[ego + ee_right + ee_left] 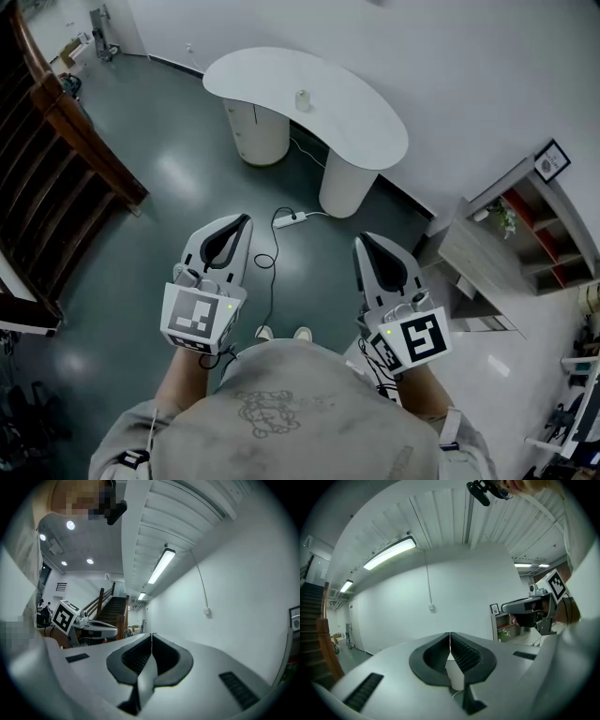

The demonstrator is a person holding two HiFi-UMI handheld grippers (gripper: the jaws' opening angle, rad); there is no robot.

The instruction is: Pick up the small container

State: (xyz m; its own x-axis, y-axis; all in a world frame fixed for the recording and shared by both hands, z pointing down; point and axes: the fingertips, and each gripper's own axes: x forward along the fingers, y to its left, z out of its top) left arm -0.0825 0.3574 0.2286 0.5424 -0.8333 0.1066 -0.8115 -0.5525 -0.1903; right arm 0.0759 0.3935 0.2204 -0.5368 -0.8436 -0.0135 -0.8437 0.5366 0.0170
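White and kidney-shaped, the table (370, 127) stood at twelve o'clock from the person, well apart from both hands; the small container (302, 100) sat upright near its middle, untouched; the left tongs (246, 219) were clenched on nothing, their tips meeting; the right tongs (362, 240) were likewise pressed together and empty; both hovered side by side over the dark floor (141, 234); a power strip (291, 219) lay on that floor between them and the table; wooden stairs (56, 131) rose at ten o'clock.
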